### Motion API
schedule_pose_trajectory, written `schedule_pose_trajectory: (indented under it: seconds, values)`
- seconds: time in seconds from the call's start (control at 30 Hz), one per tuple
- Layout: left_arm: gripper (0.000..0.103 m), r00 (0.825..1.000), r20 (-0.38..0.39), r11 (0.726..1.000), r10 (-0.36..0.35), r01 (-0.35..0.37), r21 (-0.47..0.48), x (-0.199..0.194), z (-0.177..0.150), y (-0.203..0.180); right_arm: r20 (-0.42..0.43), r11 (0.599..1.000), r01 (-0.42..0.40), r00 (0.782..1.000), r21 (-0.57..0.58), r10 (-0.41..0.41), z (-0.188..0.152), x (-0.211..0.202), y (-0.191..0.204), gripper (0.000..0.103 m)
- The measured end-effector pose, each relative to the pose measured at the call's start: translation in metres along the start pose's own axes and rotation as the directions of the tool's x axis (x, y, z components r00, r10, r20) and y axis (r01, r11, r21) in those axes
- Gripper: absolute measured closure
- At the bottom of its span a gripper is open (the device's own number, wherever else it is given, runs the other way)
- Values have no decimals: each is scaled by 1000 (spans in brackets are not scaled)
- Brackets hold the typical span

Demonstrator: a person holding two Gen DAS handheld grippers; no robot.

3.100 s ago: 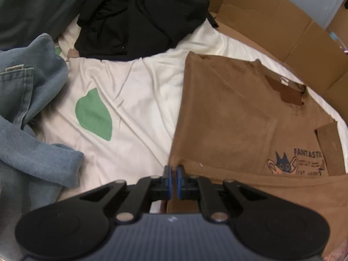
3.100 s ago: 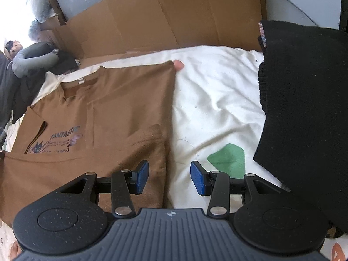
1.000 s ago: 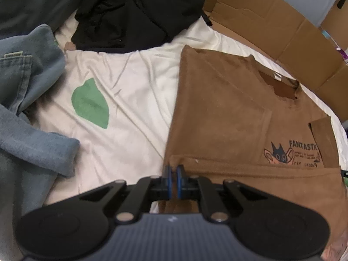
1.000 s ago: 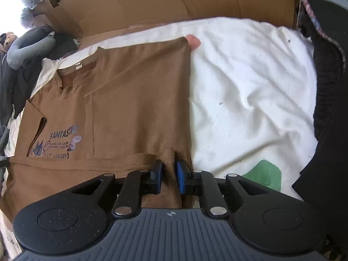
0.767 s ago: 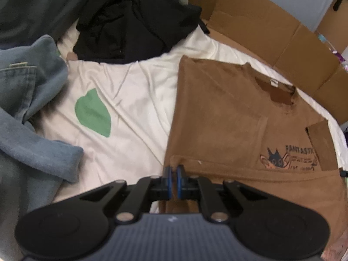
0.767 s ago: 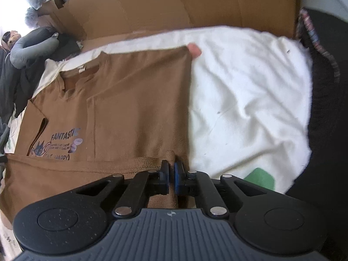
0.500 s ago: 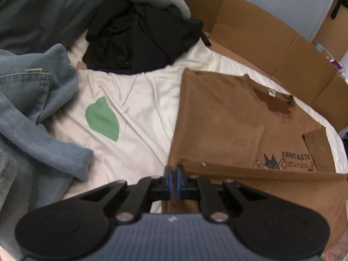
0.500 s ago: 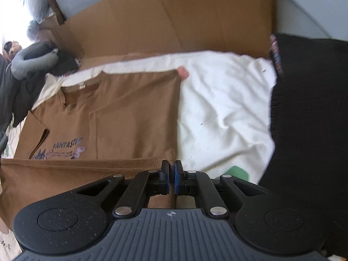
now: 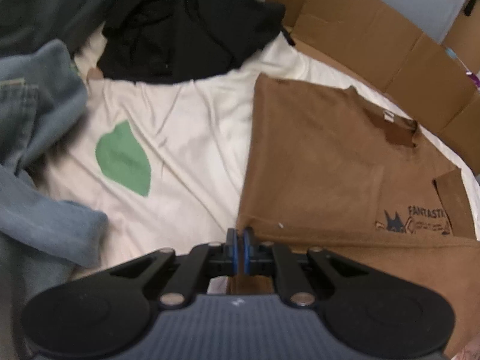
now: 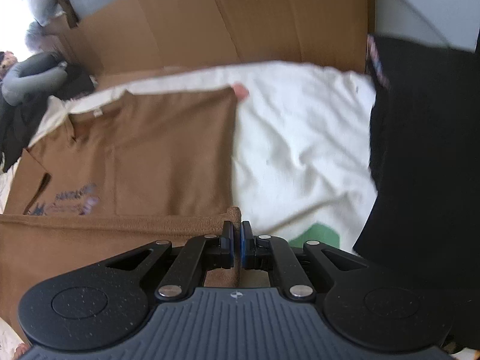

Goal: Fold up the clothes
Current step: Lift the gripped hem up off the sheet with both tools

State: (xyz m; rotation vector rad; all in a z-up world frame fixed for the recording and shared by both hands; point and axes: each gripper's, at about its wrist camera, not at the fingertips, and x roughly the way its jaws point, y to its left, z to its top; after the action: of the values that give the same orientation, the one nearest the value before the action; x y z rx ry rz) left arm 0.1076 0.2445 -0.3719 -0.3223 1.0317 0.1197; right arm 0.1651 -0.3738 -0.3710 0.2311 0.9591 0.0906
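A brown T-shirt [image 9: 324, 162] with a cat print and the word FANTASTIC lies on a white sheet, sleeves folded in. Its bottom hem is raised as a straight band across the near edge. My left gripper [image 9: 239, 237] is shut on the hem's left corner. In the right wrist view the same brown T-shirt [image 10: 168, 153] fills the left half, and my right gripper [image 10: 236, 231] is shut on the hem's right corner, a bit of cloth poking up above the blue pads.
Blue jeans [image 9: 36, 156] and a black garment [image 9: 186, 27] are heaped left and behind the shirt. Cardboard walls [image 9: 375, 30] run along the far side. A black knit garment [image 10: 426, 150] lies to the right. The white sheet [image 10: 300, 138] carries green patches [image 9: 123, 159].
My right gripper closed on the shirt's hem corner and lifted it slightly. The left gripper kept its grip on the other corner, and the hem now stands up as a taut band.
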Motion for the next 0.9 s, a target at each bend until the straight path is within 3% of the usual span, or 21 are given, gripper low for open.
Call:
schedule_pose_trajectory:
  seconds: [0.37,0.53,0.7,0.9]
  values:
    - [79,998,-28,998,-48,47,-44,12,-4,4,-41,995,-57,997,83,61,2,16,-11,93]
    - [80,998,-27,998,-54,53,-45,14,-3,5,-54,993,-71,996,96,76,5,21,-13,93]
    - [94,1000,-13,1000,-19,20,13,8,-3,-2,-37,999,-48,998,15,49,6,15,-4,100]
    - [97,999,36,999,16,-17,40,-13,-3,-8,6,999,-24,1000,-35,24,7,-4,6,100]
